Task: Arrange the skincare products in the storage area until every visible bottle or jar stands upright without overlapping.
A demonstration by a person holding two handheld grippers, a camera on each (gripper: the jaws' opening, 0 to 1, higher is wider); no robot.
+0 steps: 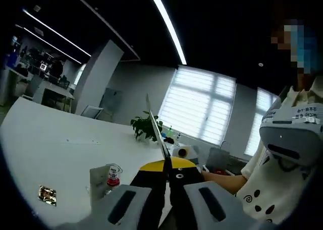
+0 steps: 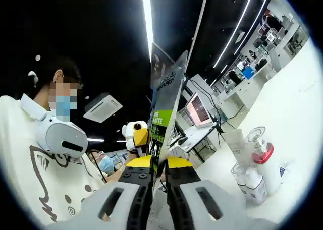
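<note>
Left gripper view: the left gripper (image 1: 167,182) has its fingers pinching a thin flat card (image 1: 157,134) on its edge. The right gripper (image 2: 159,182) pinches that card (image 2: 166,101) too, maybe to lift it away. The skincare bottles (image 2: 257,172) stand beside the card on the white surface (image 2: 298,104).

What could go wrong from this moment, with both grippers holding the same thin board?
The thin board is pinched only at its lower edge by the right gripper and the left gripper, so it may twist or slip out. The bottle with the red collar and the small bottles stand close together on the white table; a swinging board could topple them.
</note>
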